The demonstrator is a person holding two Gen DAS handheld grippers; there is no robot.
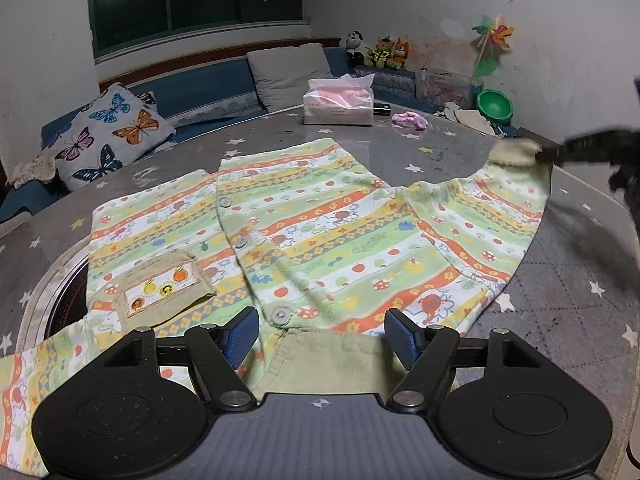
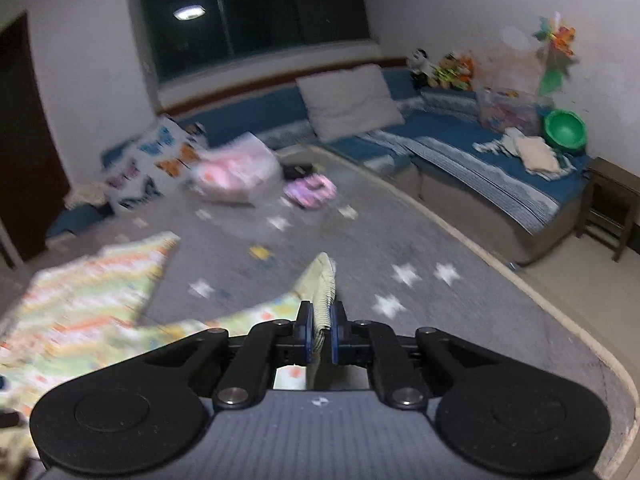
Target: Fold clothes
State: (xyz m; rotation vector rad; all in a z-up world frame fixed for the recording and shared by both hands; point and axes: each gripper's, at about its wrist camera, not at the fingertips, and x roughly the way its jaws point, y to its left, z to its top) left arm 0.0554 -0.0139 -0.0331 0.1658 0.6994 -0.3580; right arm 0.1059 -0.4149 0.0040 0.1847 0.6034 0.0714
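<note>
A: Left wrist view: one garment, a striped button-front kid's top (image 1: 320,232), lies spread front-up on the star-print table cover (image 1: 580,264), collar (image 1: 332,364) at the near edge, hem toward the far edge.

B: Any fold in it?

A: None I can make out in the body. Placket looks shut w/ 3 buttons visible (image 1: 241,241). One patch pocket (image 1: 164,284) on the left half. Left sleeve (image 1: 36,384) trails off toward the near left edge.

B: And the right sleeve?

A: Right gripper (image 2: 321,326) has the sleeve cuff (image 2: 322,280) pinched between both pads, jaws nearly closed on the ribbing. Sleeve (image 1: 480,224) is pulled out toward the right edge. Right wrist view is blurred, so prob. moving; direction can't be told.

B: Left gripper?

A: Left gripper (image 1: 322,330) hangs over the collar, fingers wide, nothing between them.

B: So how far along?

A: Judging only: body flat, 2 sleeves out, so all folds are left to make. Fits sleeve being stretched flat, or being lifted to fold inward. Can't say which.

B: Counts?

A: 1 top, 2 sleeves, 1 pocket, 3 buttons seen, 2 grippers. Far edge: 1 tissue pack (image 1: 338,106), 1 pink cloth lump (image 1: 409,120), 1 small dark object beside the pack, too small to ID. Off the table: 1 butterfly cushion (image 1: 116,136), 1 grey cushion (image 1: 290,72), 3 soft toys (image 1: 378,53), 1 green bowl (image 1: 495,106).
</note>
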